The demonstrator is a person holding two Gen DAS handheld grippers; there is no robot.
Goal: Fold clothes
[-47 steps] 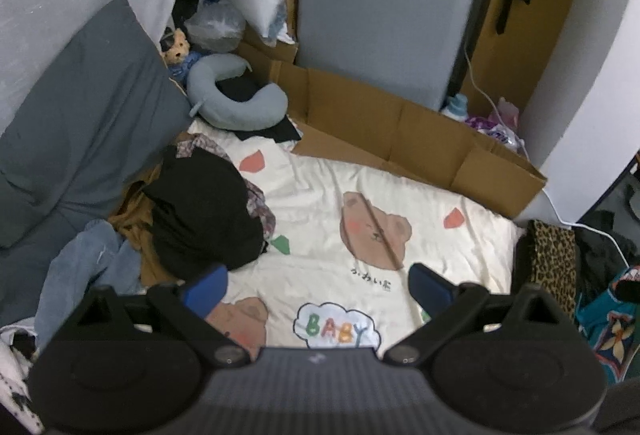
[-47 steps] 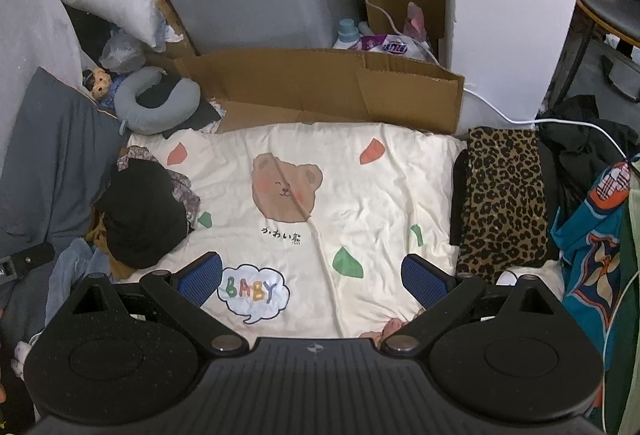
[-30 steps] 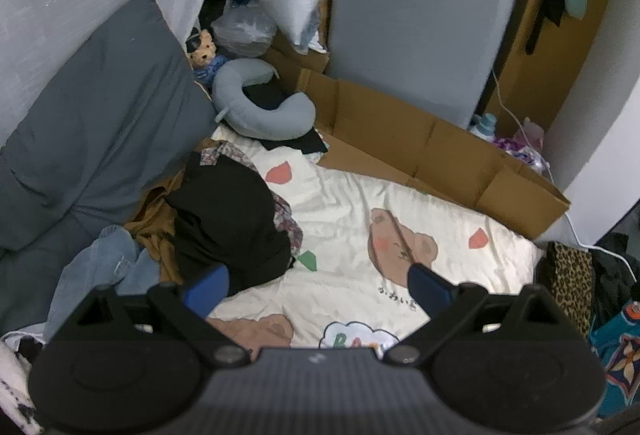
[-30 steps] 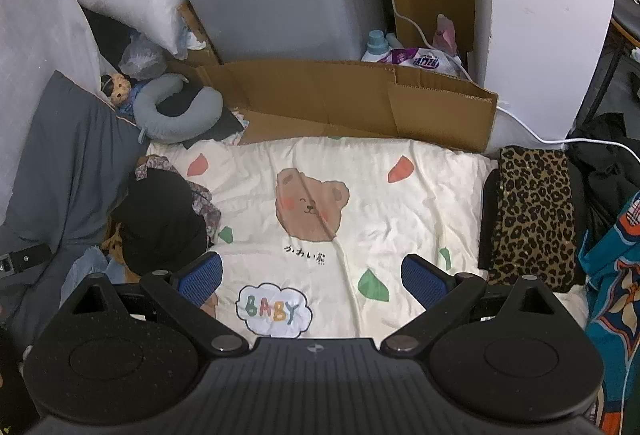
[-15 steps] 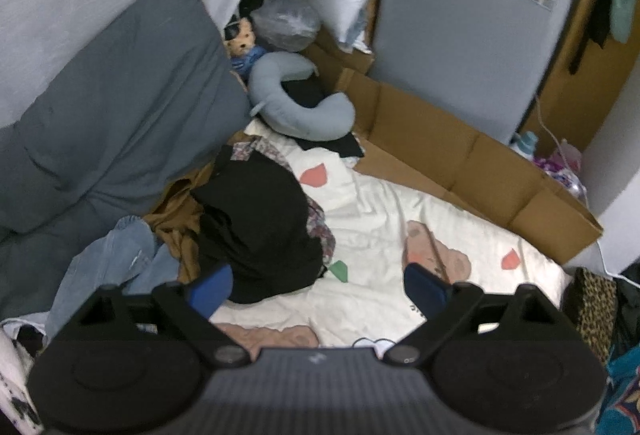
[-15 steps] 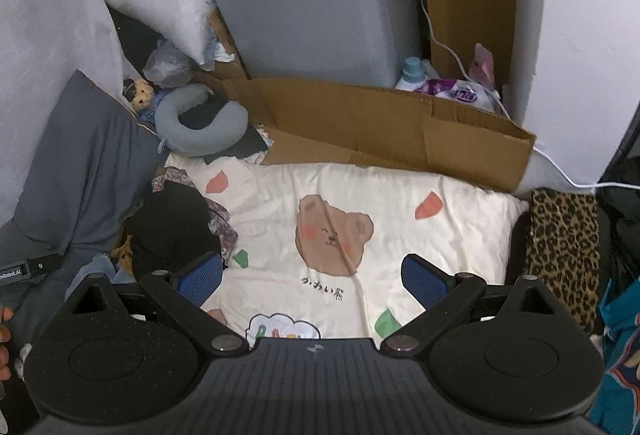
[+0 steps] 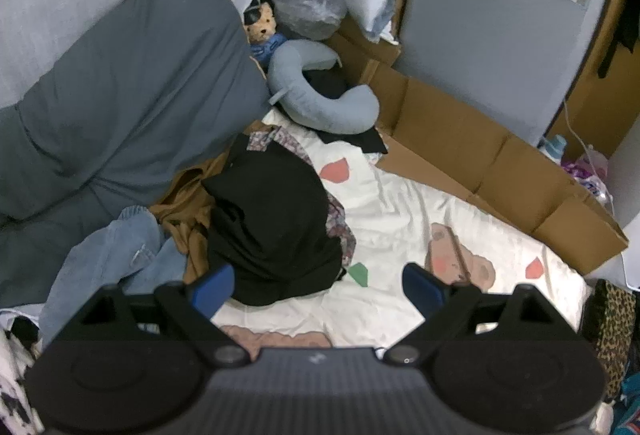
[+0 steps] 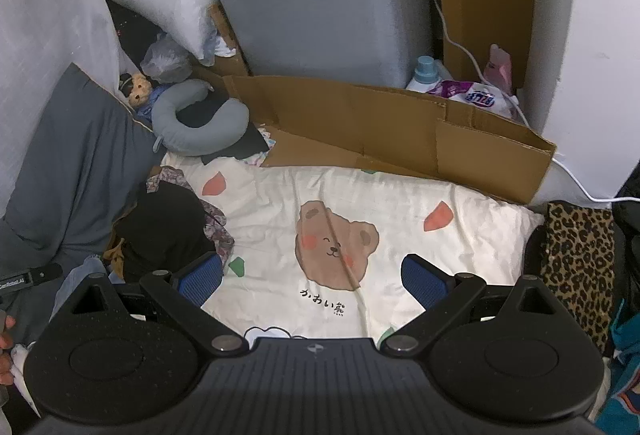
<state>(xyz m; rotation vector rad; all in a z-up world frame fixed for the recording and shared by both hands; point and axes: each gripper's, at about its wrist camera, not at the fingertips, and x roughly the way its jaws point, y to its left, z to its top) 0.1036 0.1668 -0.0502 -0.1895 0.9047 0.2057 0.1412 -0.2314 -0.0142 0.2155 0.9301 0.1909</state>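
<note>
Clothes pile (image 7: 264, 219) on blanket (image 7: 400, 203), claws spread

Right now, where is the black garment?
The black garment tops the clothes pile at the left edge of the bear blanket, beside the grey cushion, ahead of the left gripper.

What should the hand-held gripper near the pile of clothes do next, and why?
Probably lower the left hand-held gripper onto the black garment and pinch it. That garment lies on top of the clothes pile, just ahead of the open fingers, and nothing is held yet. The bear blanket beside it offers flat room for folding.
</note>
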